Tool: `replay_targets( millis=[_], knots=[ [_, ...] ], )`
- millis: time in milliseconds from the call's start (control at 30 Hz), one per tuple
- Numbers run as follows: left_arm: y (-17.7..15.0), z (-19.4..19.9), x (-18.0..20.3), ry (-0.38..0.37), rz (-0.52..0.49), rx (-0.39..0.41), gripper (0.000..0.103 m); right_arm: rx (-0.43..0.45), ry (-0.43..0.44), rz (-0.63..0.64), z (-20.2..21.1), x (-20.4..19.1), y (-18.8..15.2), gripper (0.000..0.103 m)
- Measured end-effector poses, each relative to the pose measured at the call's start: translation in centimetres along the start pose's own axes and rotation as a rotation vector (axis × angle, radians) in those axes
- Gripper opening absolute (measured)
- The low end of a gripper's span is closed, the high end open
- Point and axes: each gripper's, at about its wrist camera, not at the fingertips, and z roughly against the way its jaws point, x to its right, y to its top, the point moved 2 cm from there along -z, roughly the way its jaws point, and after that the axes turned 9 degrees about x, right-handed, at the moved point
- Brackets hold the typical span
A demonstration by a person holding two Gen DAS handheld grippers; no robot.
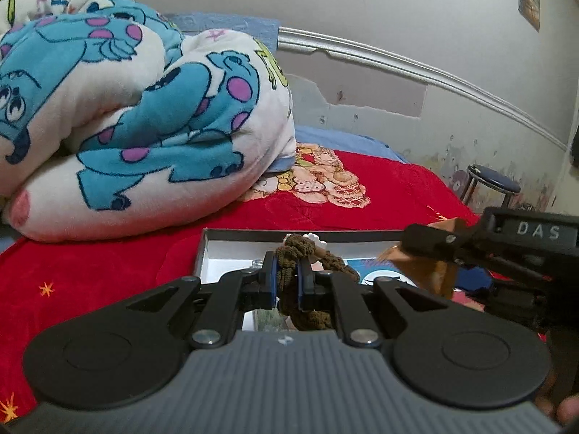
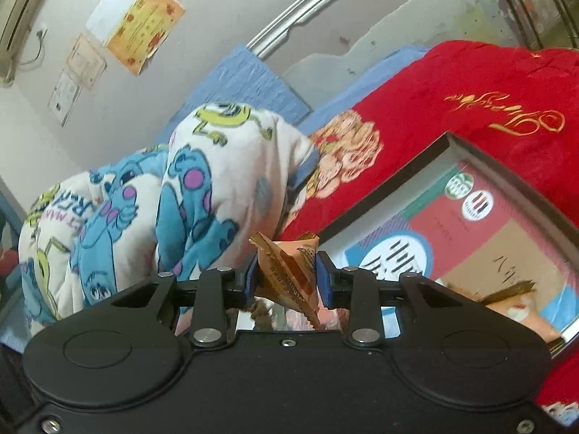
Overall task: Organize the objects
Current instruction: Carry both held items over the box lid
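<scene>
My left gripper [image 1: 286,282] is shut on a brown knitted scrunchie [image 1: 289,253] with a small white charm, held just above a shallow box [image 1: 213,249] that lies on the red blanket [image 1: 108,264]. My right gripper [image 2: 287,278] is shut on an orange-brown snack packet [image 2: 289,264], held above the blanket next to the box [image 2: 445,144]. The right gripper with its packet [image 1: 438,271] also shows at the right of the left wrist view, over the box's right part. Printed cards [image 2: 434,231] and another brown packet [image 2: 506,289] lie inside the box.
A folded white and blue cartoon comforter [image 1: 126,126] fills the left of the bed, close behind the box. The wall [image 1: 398,18] runs along the bed's far side. A round stool [image 1: 492,181] stands beyond the bed's right end.
</scene>
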Motion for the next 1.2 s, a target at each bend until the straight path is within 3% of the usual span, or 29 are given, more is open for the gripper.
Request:
replay_targets(
  millis=[300, 533, 867, 1200],
  knots=[
    [-1.0, -0.8, -0.6, -0.023, 0.047, -0.056, 0.015, -0.046, -0.035, 0.064, -0.9, -0.4, -1.5, 0.032],
    [-1.0, -1.0, -1.6, -0.054, 0.139, -0.077, 0.015, -0.083, -0.046, 0.01, -1.5, 0.5, -1.6, 0.032],
    [-2.3, -1.8, -0.3, -0.029, 0.066, -0.106, 0.016, -0.13, -0.105, 0.032, -2.3, 1.0, -2.6, 0.032],
    [-2.7, -2.2, -0.3, -0.018, 0.057, -0.138, 0.016, -0.154, -0.215, 0.161, -2.9, -0.6, -4.1, 0.032]
  ],
)
